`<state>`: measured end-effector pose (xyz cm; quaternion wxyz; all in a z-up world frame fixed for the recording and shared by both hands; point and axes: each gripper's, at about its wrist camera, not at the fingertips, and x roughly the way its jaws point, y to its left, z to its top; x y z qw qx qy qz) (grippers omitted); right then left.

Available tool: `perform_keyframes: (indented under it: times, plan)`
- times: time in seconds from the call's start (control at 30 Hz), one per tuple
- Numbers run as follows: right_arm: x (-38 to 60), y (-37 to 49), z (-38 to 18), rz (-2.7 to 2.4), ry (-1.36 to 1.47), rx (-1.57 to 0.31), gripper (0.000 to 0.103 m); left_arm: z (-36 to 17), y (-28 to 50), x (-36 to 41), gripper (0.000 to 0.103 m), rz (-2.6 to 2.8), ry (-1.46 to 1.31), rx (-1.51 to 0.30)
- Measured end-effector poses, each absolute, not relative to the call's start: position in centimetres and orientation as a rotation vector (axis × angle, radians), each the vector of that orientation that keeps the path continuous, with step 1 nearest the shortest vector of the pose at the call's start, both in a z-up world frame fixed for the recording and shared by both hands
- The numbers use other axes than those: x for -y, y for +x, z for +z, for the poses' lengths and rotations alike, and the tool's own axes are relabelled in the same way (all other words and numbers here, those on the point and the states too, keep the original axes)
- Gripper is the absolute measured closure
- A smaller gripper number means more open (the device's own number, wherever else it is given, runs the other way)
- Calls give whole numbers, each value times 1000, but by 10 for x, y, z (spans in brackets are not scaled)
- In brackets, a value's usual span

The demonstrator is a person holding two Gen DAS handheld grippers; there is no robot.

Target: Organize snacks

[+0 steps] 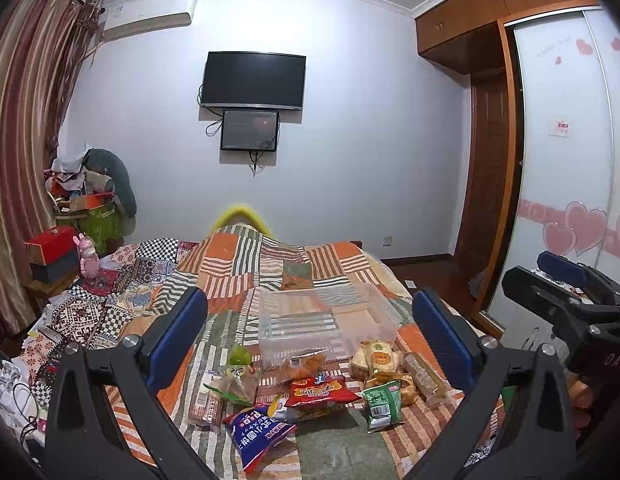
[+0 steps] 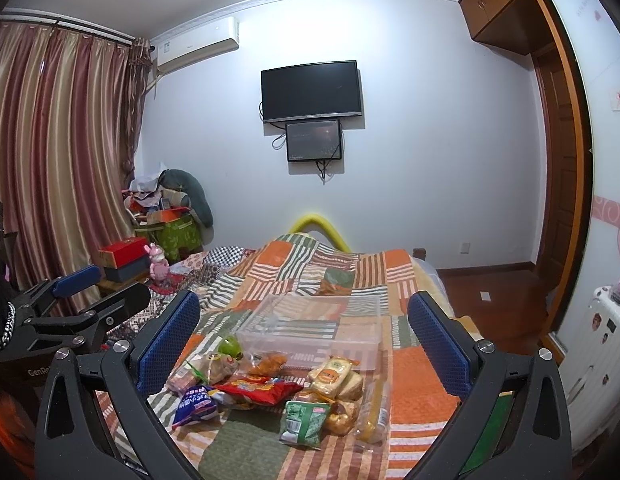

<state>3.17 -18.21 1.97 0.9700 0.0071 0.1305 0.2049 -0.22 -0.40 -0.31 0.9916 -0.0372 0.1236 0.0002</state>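
On the striped orange-and-green patchwork bedspread (image 1: 238, 256), a clear rectangular plastic bin (image 1: 326, 320) lies empty with its long axis crosswise, and just in front of it, touching its near wall in places, spreads a loose heap of snack packets. Nearest the bin sits a red crinkled chip bag (image 1: 322, 392), with a blue foil bag (image 1: 256, 426) left of the bin's front and a green sachet (image 2: 304, 422) to the right. Left gripper (image 1: 310, 336) and right gripper (image 2: 304, 340) both hover spread wide and empty, short of the heap, about equally near; nothing blocks either.
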Motion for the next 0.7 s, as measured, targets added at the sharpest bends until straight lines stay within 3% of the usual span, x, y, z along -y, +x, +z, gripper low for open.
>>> perform_keyframes:
  times: [0.7]
  plan:
    - [182, 31, 19, 424, 29, -265, 0, -5, 3, 4, 0, -4, -82, -260]
